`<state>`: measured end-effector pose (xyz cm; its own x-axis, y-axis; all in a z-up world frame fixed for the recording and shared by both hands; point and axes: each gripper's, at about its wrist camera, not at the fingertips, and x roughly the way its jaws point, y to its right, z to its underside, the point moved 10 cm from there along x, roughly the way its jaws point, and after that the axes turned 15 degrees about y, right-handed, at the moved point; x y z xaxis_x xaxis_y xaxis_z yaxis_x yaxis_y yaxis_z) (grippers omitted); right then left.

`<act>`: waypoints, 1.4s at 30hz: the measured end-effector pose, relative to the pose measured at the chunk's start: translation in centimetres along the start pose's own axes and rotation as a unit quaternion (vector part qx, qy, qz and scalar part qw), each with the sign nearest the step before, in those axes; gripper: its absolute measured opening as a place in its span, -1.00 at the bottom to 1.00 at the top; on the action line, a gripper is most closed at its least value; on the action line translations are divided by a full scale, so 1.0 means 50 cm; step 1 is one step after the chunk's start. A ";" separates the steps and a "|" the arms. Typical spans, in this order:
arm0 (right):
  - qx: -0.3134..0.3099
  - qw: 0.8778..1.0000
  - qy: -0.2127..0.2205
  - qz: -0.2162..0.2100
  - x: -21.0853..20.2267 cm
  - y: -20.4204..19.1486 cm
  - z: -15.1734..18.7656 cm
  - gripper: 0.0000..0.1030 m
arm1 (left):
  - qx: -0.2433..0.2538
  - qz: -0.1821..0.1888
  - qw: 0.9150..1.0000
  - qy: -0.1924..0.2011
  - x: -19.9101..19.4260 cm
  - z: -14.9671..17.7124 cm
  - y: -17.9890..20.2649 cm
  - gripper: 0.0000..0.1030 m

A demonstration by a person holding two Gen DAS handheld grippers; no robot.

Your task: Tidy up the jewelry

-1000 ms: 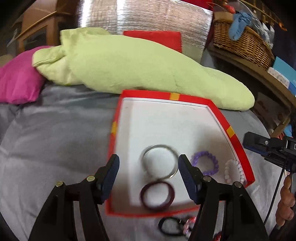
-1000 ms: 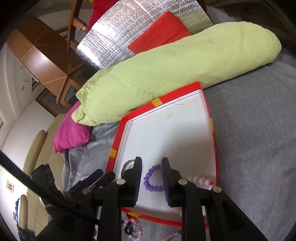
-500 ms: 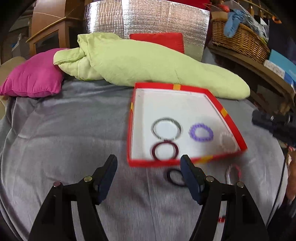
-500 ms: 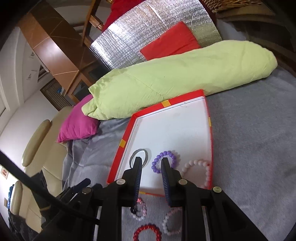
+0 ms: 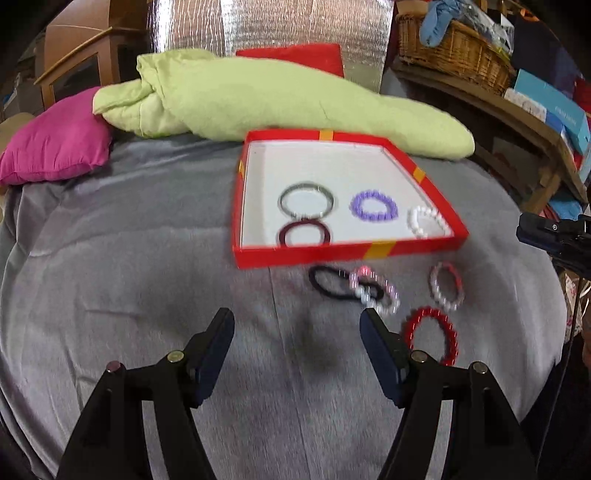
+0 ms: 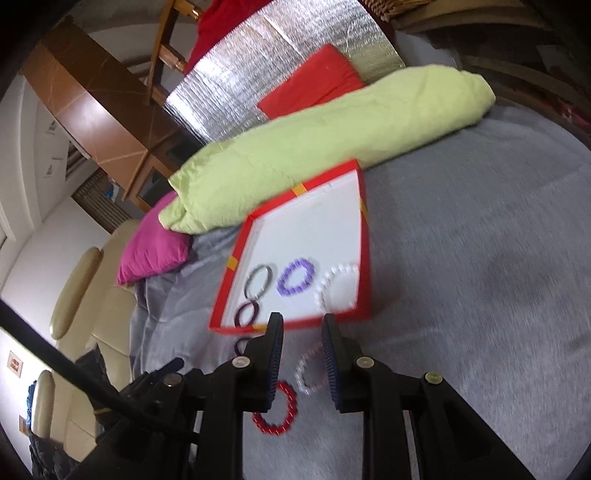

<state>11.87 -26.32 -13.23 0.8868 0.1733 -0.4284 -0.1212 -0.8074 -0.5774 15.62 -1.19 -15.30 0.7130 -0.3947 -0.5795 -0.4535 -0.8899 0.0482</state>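
A grey blanket (image 5: 155,266) covers the bed and carries everything, with a long green pillow (image 5: 280,99), a magenta cushion (image 5: 55,147), a red cushion (image 5: 291,59) and a silvery quilted panel (image 5: 266,26) far beyond the fingertips; a wicker basket (image 5: 454,48) sits on a shelf off to the right

The red tray (image 5: 332,253) lies ahead of both pairs of fingers, probably as the collecting place: it holds a silver bangle (image 5: 306,200), a dark red bangle (image 5: 303,233), a purple bead bracelet (image 5: 374,205) and a white bead bracelet (image 5: 421,221), each laid flat and spread apart

Between tray and fingertips, loose pieces wait on the blanket: a black band (image 5: 334,282) overlapped by a pink bead bracelet (image 5: 375,290), a pink-and-white bracelet (image 5: 446,286) and a red bead bracelet (image 5: 430,334)

The left gripper (image 5: 297,328) has its fingers spread wide and empty. The right gripper (image 6: 303,332) has its fingers slightly parted, holding nothing, just above the pink-and-white bracelet, likely the next pick
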 end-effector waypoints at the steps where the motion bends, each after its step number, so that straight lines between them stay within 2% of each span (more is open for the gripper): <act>1: -0.004 1.000 -0.005 0.003 0.002 0.002 0.007 -0.54 | 0.003 -0.005 1.000 -0.007 0.000 0.009 -0.001 0.38; 6: -0.023 0.999 -0.033 0.014 0.006 0.010 0.051 -0.54 | 0.022 -0.037 0.998 -0.035 0.001 0.046 0.001 0.44; 10: -0.031 0.998 -0.052 0.019 0.017 0.011 0.073 -0.54 | 0.062 -0.078 0.993 -0.066 0.009 0.080 0.003 0.63; 13: -0.038 0.997 -0.062 0.022 0.029 0.007 0.087 -0.54 | 0.060 -0.078 0.991 -0.094 0.027 0.104 -0.001 0.63; 18: -0.054 0.995 -0.077 0.031 0.051 0.003 0.109 -0.54 | 0.003 -0.041 0.996 -0.076 0.022 0.090 -0.007 0.63; 22: -0.057 0.994 -0.089 0.041 0.076 0.004 0.127 -0.54 | -0.035 0.002 0.999 -0.020 0.008 0.047 0.006 0.63; 25: -0.070 0.991 -0.096 0.053 0.095 0.003 0.142 -0.54 | -0.070 0.036 0.996 0.033 -0.004 0.007 0.020 0.63; 28: -0.088 0.988 -0.106 0.072 0.118 0.008 0.160 -0.57 | -0.095 0.062 0.993 0.040 0.012 -0.021 0.038 0.63; 29: -0.093 0.987 -0.108 0.078 0.123 0.012 0.165 -0.57 | -0.097 0.066 0.992 0.033 0.025 -0.023 0.043 0.61; 31: -0.105 0.986 -0.101 0.085 0.126 0.013 0.164 -0.79 | -0.088 0.064 0.994 0.016 0.051 -0.014 0.051 0.11; 33: -0.115 0.985 -0.095 0.091 0.123 0.014 0.159 -0.84 | -0.071 0.061 0.996 -0.011 0.076 0.000 0.066 -0.12; 36: -0.109 0.986 -0.081 0.095 0.112 0.021 0.144 -0.84 | -0.059 0.076 0.995 -0.024 0.091 0.012 0.089 -0.34; 39: -0.102 0.988 -0.073 0.088 0.105 0.021 0.133 -0.84 | -0.046 0.091 0.995 -0.018 0.095 0.005 0.110 -0.41; 42: -0.101 0.988 -0.077 0.084 0.103 0.021 0.135 -0.84 | -0.046 0.091 0.994 -0.031 0.110 0.010 0.109 -0.52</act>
<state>13.31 -22.46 -20.74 0.7816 0.0975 -0.6161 -0.1567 -0.9253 -0.3452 16.80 -8.10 -18.64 0.5886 -0.5385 -0.6029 -0.5187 -0.8236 0.2292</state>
